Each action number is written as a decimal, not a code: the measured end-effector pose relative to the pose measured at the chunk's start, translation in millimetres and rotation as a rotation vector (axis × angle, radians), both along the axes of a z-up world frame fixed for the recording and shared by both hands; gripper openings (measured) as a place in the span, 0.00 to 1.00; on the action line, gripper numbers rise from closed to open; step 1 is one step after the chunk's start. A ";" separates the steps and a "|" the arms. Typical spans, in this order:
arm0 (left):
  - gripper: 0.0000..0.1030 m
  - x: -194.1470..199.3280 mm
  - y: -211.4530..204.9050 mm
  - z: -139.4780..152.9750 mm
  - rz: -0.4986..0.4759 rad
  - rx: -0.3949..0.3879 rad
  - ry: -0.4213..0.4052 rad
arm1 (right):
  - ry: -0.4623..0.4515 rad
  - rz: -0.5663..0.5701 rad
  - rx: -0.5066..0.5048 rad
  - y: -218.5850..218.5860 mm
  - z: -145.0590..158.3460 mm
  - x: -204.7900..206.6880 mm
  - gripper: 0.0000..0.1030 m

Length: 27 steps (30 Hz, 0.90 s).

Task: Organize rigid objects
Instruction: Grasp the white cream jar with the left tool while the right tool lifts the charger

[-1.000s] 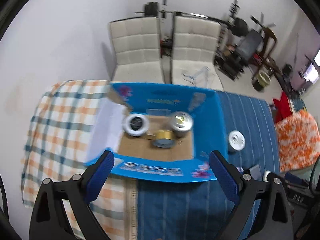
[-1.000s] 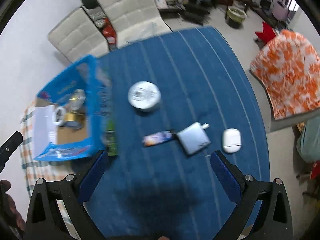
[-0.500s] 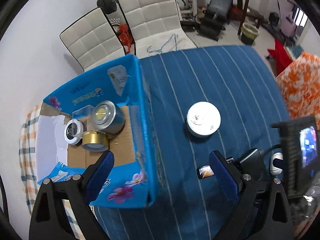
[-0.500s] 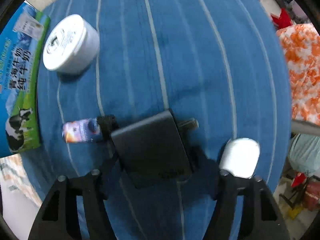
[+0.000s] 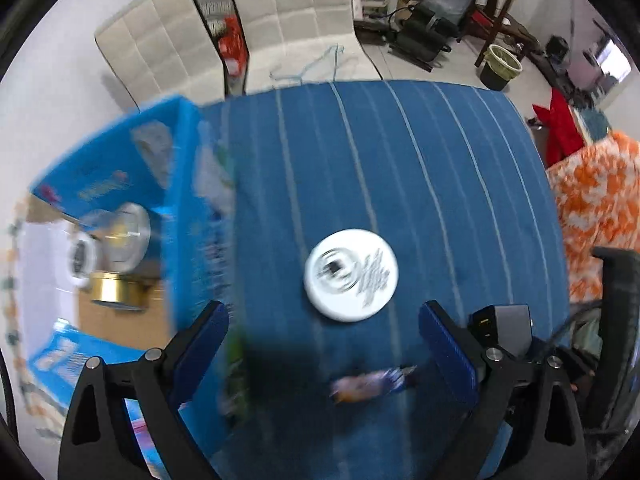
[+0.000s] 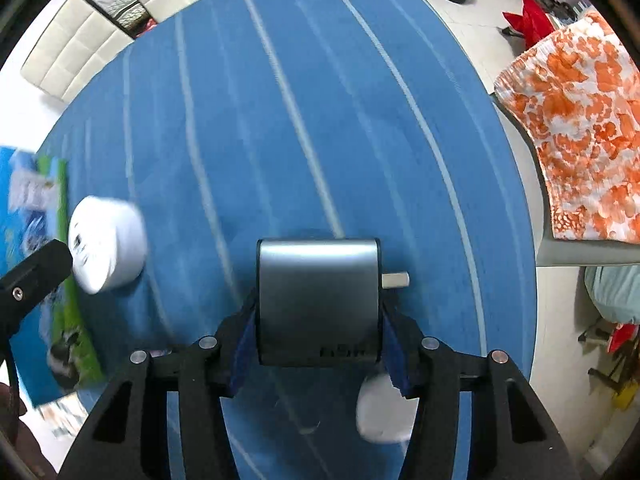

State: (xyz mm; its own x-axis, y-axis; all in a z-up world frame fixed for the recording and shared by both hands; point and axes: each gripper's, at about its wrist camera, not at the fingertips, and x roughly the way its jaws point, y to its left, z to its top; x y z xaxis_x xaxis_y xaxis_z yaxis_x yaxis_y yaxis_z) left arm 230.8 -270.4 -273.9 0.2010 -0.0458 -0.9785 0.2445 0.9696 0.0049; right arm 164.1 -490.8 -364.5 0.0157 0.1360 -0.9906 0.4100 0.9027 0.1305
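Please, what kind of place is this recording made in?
Most likely a lived-in home room: a table under a blue striped cloth, two white padded chairs behind it, and exercise equipment on the tiled floor.

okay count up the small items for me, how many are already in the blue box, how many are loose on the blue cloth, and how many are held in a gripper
In the blue box: 3 (white-rimmed tin, silver tin, gold tin)
Loose on the blue cloth: 3 (white round tin, small colourful tube, white case)
Held in the right gripper: 1 (grey charger)
Total: 7
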 end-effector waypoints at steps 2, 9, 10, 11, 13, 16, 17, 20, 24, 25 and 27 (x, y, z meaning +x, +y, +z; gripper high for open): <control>0.96 15.6 -7.3 -16.5 0.027 -0.043 0.075 | -0.010 0.011 -0.023 -2.1 2.1 11.6 0.55; 0.96 37.8 -13.4 -29.2 0.057 -0.126 0.145 | -0.030 -0.091 0.027 -38.7 -3.0 16.8 0.55; 0.92 38.6 -8.5 -25.3 0.074 -0.112 0.129 | -0.034 -0.106 0.046 -43.1 -3.0 16.3 0.55; 0.91 38.1 -3.6 -19.9 0.087 -0.141 0.116 | -0.036 -0.110 0.053 -45.3 -2.7 16.5 0.55; 0.91 35.9 0.4 -14.8 0.112 -0.179 0.115 | -0.043 -0.118 0.070 -49.9 -1.8 16.5 0.55; 0.91 35.6 -14.2 -25.9 0.070 -0.070 0.115 | -0.053 -0.116 0.088 -50.8 -0.6 16.8 0.55; 0.91 36.0 -18.7 -32.6 0.057 -0.029 0.123 | -0.052 -0.115 0.090 -51.0 -1.2 17.1 0.55; 0.91 35.0 -27.6 -56.4 0.043 0.017 0.163 | -0.047 -0.120 0.100 -47.0 -3.7 15.9 0.55; 0.91 37.9 -35.0 -81.2 0.041 0.053 0.200 | -0.038 -0.117 0.073 -36.6 -2.4 17.6 0.55; 0.89 37.9 -36.6 -84.7 0.037 0.059 0.193 | -0.035 -0.115 0.063 -36.6 -4.0 18.9 0.55; 0.76 35.5 -39.1 -83.2 0.029 0.037 0.169 | -0.032 -0.109 0.041 -33.3 -4.2 21.3 0.55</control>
